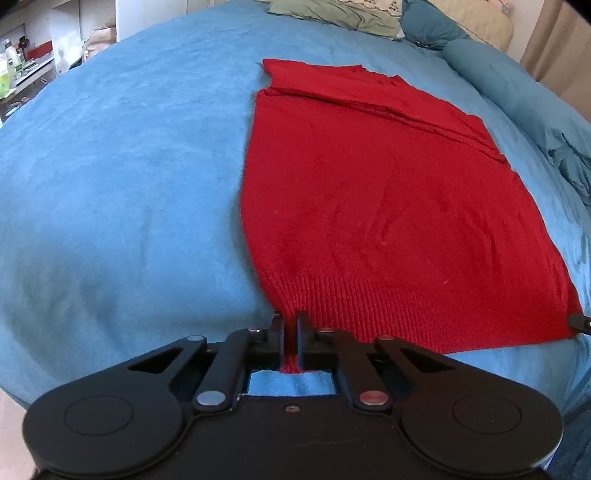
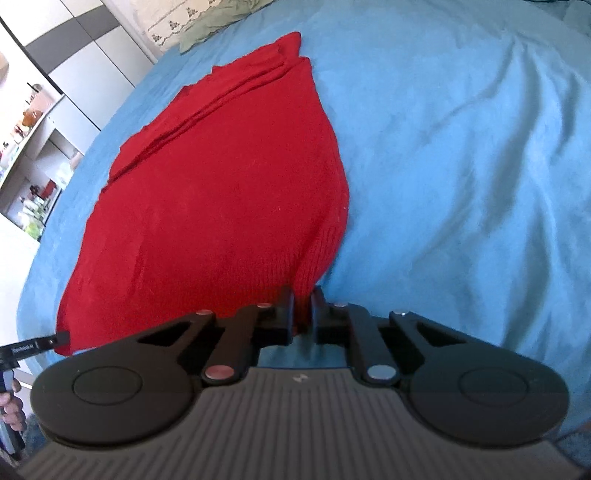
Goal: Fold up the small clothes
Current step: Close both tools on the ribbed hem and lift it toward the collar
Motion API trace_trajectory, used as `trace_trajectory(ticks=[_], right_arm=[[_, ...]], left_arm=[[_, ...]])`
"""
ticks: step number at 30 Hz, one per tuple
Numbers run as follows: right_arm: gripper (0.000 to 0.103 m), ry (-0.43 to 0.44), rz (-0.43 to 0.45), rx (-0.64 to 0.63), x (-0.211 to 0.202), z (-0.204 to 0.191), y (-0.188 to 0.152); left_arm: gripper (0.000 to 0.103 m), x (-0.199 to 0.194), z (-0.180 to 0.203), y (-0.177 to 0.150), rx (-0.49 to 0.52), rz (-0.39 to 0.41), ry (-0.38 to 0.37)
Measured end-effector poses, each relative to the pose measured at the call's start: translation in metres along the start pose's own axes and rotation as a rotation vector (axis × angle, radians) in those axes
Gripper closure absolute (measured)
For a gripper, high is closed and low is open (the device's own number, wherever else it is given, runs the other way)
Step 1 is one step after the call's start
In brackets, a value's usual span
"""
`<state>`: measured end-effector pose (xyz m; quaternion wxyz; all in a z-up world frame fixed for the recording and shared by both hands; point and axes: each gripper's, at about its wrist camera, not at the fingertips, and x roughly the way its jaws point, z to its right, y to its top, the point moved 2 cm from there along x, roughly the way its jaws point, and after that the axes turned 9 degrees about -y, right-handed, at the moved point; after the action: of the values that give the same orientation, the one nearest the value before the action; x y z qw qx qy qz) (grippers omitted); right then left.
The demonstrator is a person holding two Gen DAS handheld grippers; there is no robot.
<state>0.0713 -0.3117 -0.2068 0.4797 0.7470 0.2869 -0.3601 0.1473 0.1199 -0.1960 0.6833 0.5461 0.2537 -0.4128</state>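
Your work surface is a bed (image 1: 110, 166) under a blue, suede-looking cover, mildly wrinkled, more so toward 2 o'clock in the right wrist view. Red knit sweater (image 1: 369, 203) lies flat on it, ribbed hem nearest you, folded layers bunched at the far end around 12 o'clock.

Left gripper (image 1: 290, 325): fingers closed on the ribbed hem at the sweater's near left corner, red knit showing in the slit between them. Right gripper (image 2: 303, 299): fingers clamped on the hem at the near right corner, fabric pulled up into a ridge there. Each gripper's tip shows in the other's view, at 3 o'clock on the left wrist view and 9 o'clock on the right.

Room: olive-green cloth (image 1: 332, 14) and a pale embroidered pillow (image 2: 177, 22) at the head of the bed, 12 o'clock. Teal bolster (image 1: 517, 88) along the bed edge at 2 o'clock in the left wrist view, beige curtain (image 1: 554, 33) behind it. White shelves (image 2: 33, 155) with bottles and jars at 9 to 10 o'clock, white-and-grey wardrobe doors (image 2: 85, 48) beside them.

Writing: a small white label on the left gripper's finger (image 2: 26, 349) in the right wrist view, too blurred to read. A faint logo mark on the right gripper's ribbed body (image 2: 297, 378), unreadable.
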Motion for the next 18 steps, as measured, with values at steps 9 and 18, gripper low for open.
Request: trace_trajectory(ticks=[9, 18], right_arm=[[0.080, 0.122, 0.134, 0.016, -0.054, -0.018, 0.036], [0.080, 0.210, 0.291, 0.026, -0.077, -0.056, 0.154]], left_arm=[[0.098, -0.065, 0.028, 0.049, 0.037, 0.171, -0.074], [0.098, -0.074, 0.036, 0.182, -0.007, 0.387, -0.080]])
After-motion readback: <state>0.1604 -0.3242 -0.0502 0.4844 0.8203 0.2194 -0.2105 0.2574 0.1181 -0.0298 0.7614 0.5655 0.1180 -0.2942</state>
